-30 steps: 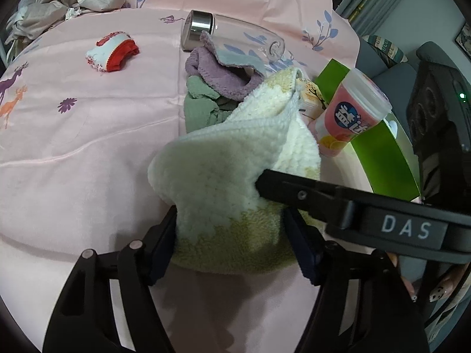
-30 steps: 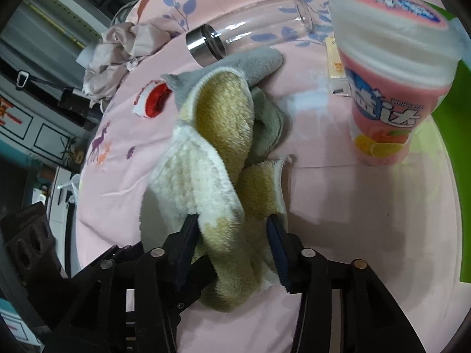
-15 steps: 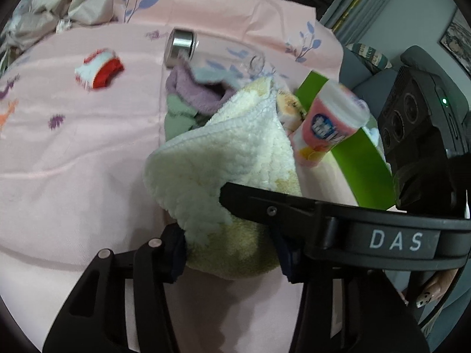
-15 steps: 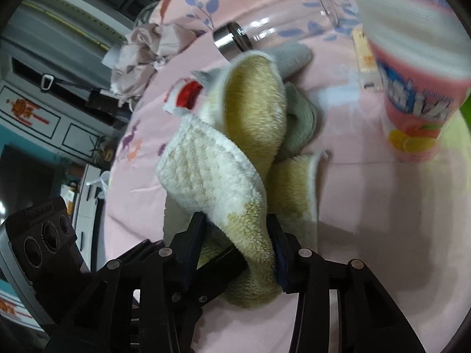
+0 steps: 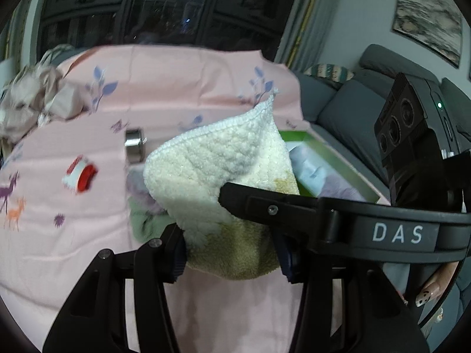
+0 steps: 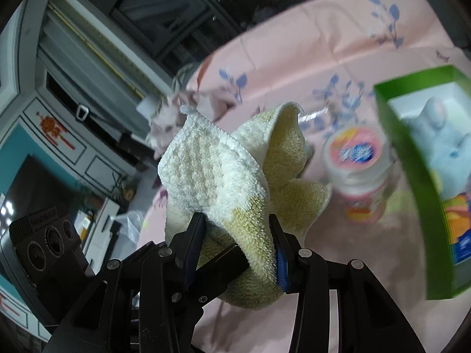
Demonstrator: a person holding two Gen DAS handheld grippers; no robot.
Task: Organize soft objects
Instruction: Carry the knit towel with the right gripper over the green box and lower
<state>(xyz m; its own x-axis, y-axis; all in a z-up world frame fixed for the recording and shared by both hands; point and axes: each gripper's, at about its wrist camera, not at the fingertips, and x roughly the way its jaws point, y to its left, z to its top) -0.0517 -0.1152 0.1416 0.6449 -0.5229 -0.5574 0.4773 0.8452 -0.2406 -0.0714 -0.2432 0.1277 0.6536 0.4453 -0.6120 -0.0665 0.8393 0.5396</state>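
A fluffy towel [image 5: 217, 170], cream on one side and yellow on the other, hangs lifted above the pink sheet [image 5: 73, 253]. My left gripper [image 5: 231, 253] is shut on its lower yellow part. My right gripper [image 6: 237, 238] is shut on the same towel [image 6: 217, 182], and one of its black fingers [image 5: 294, 206] crosses the left wrist view. Under the towel, a purple cloth [image 5: 141, 182] and a green cloth [image 5: 147, 223] lie bunched on the sheet. A green box [image 6: 412, 176] to the right holds pale blue soft items.
A pink lidded cup [image 6: 359, 164] stands between the towel and the green box [image 5: 332, 158]. A bottle with a steel cap [image 5: 133, 144] and a small red-and-white item [image 5: 79, 173] lie on the sheet. Crumpled beige fabric [image 5: 32, 100] sits far left; a grey sofa [image 5: 347, 111] is beyond.
Both grippers closed tighter on the towel and rose with it off the sheet. The views tilted up, so the window, the sofa and the inside of the green box now show.
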